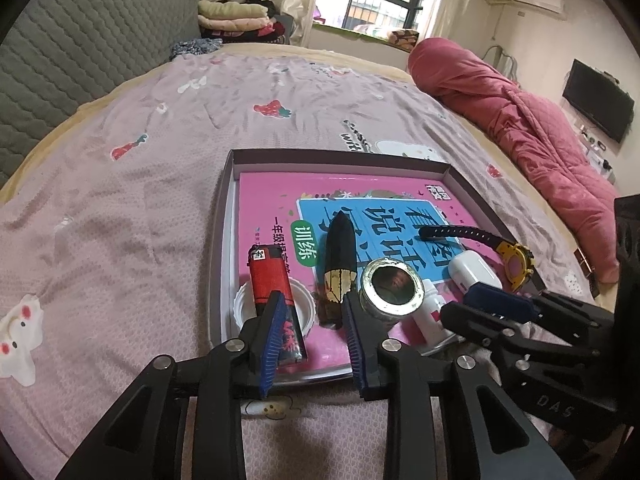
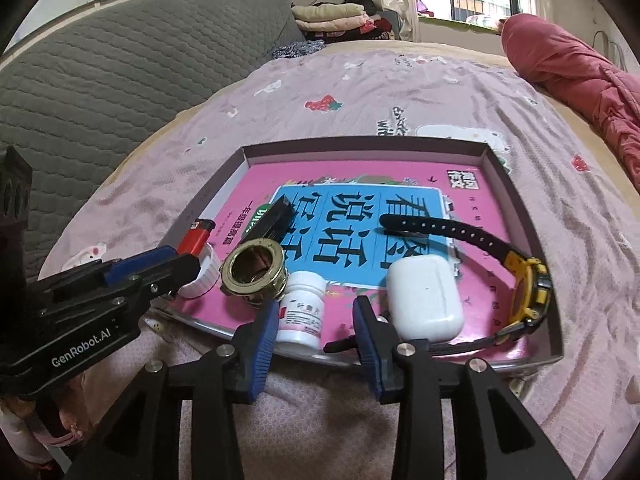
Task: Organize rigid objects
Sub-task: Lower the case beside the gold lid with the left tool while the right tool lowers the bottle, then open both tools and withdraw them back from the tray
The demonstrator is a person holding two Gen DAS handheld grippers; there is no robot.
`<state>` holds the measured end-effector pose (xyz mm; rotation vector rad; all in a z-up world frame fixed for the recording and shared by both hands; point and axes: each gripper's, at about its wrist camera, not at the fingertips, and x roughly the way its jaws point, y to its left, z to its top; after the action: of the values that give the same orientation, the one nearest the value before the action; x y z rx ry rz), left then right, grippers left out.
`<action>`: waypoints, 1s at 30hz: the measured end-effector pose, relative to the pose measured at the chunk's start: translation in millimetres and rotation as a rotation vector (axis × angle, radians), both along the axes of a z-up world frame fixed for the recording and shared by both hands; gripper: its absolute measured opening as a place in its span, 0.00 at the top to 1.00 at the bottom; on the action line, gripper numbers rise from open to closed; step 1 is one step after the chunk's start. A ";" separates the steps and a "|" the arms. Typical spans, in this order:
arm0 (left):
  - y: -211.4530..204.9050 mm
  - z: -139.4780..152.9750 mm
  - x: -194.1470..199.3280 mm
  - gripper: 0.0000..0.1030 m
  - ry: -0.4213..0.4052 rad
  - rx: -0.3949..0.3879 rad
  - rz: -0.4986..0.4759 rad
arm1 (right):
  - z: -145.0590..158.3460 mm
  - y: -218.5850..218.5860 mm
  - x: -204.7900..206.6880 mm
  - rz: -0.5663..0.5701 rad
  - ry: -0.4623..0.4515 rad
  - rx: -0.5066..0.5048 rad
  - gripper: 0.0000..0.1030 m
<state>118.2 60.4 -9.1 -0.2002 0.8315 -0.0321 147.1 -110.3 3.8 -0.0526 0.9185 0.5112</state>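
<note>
Parking both grippers open, holding nothing, at the tray's (image 2: 520, 208) near edge.
Left gripper (image 1: 310, 330) straddles lighter (image 1: 274, 280); right gripper (image 2: 316, 330) straddles bottle (image 2: 302, 312); I judge both items placed, gathered with the rest.

Left gripper (image 1: 314, 336) over a shallow box (image 1: 340, 156) of small items on a bed

Its blue pads stand apart, with the near end of a red lighter (image 1: 276, 296) between them, lying across a white cap (image 1: 244, 304). On the pink book (image 1: 272, 200) in the box lie a black-and-gold tube (image 1: 340, 256), a tape roll (image 1: 392, 286), a white earbud case (image 1: 472, 270) and a yellow watch (image 1: 516, 262). The right gripper (image 1: 500, 308) enters from the right.
</note>
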 end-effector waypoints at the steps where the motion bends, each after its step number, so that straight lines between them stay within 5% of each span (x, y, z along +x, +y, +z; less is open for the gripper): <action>1: -1.3 1.0 -1.2 0.65 -0.001 0.002 0.000 | 1.2 -1.3 -0.1 -0.004 -0.002 0.000 0.59; 30: -50.7 69.0 -65.3 0.32 -0.048 0.059 0.001 | 59.3 -51.8 -48.1 -0.092 -0.121 0.000 0.49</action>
<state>52.9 9.7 59.9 -0.1440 0.7834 -0.0111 99.0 -162.1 63.1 -0.0406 0.7988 0.4178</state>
